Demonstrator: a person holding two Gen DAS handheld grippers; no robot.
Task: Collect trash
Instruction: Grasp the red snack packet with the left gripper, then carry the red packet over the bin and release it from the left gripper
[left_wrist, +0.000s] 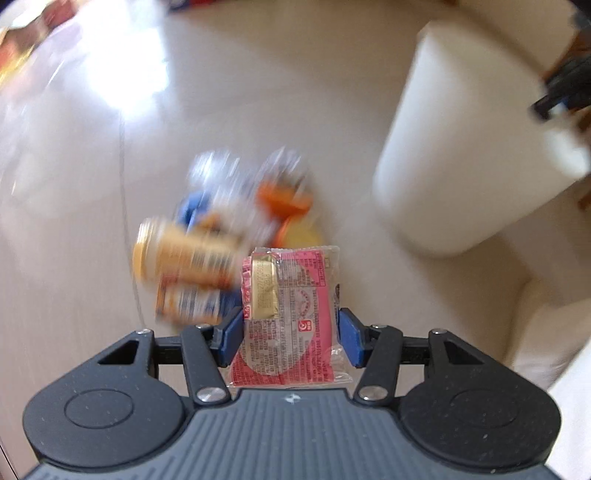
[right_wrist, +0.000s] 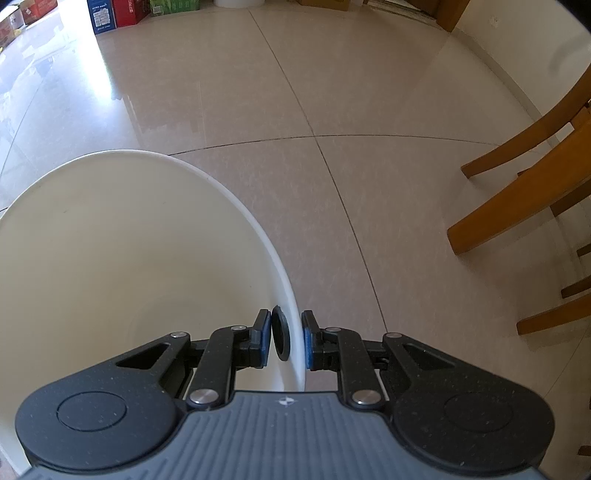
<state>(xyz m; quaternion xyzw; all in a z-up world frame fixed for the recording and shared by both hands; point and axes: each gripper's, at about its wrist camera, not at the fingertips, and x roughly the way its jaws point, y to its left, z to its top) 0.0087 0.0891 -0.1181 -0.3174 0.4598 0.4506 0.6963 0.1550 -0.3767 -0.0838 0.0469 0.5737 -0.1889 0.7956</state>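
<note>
Landmark: white bin (right_wrist: 110, 258), round, open top, inside looks bare as far as visible.

Right gripper (right_wrist: 286, 339) is clamped on the bin's near rim: one blue pad inside the wall, one outside, a black round knob on the inner wall just beside the inside pad. Beyond the bin, beige tiled floor (right_wrist: 295, 110) with dark grout lines. Wooden chair legs (right_wrist: 517, 192) stand to the right of the bin, well apart from it. Coloured cartons (right_wrist: 122, 13) line the far edge of the floor behind the bin.

Left gripper (left_wrist: 291, 338) is closed on a pink snack wrapper (left_wrist: 291, 314), blue pads pressing its two side edges. The wrapper is flat, printed face toward the camera, long axis running straight out along the fingers, far end past the fingertips, near end back by the gripper body. A gold foil strip sits on its upper left part, running the same way.

In the left wrist view the bin (left_wrist: 461, 147) is up and to the right of the held wrapper, well apart, heavily blurred. The trash pile (left_wrist: 221, 229) lies on the floor to the left of the bin: an orange-yellow can on its side, blue and orange bits, something clear or silvery; too blurred to name more. The wrapper overlaps the pile in view; cannot tell if touching. Nothing visible between wrapper and bin but bare floor. A dark blurred object shows at the frame edge right of the bin, unidentifiable.
</note>
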